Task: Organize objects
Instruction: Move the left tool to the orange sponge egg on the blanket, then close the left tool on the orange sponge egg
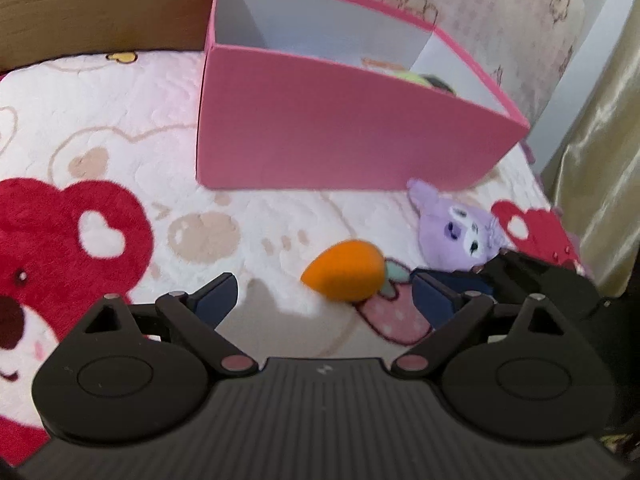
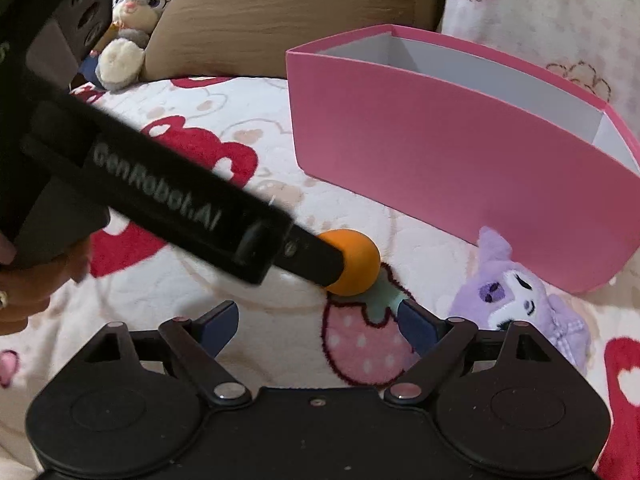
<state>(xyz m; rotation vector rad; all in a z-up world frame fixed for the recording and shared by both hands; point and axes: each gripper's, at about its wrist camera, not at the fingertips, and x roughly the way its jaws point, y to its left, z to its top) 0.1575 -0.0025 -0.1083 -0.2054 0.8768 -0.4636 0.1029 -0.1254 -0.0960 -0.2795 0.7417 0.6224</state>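
An orange egg-shaped toy lies on the printed blanket, between my left gripper's open fingers but apart from both. In the right wrist view the left gripper's finger reaches in from the left and touches the orange toy. A purple plush lies to the right of the toy, near the pink box. The box is open-topped and holds some items. My right gripper is open and empty, just short of the toy, with the purple plush at its right.
A brown pillow and a grey rabbit plush sit at the back left. A cream pillow stands behind the box. A gold curtain hangs at the bed's right edge.
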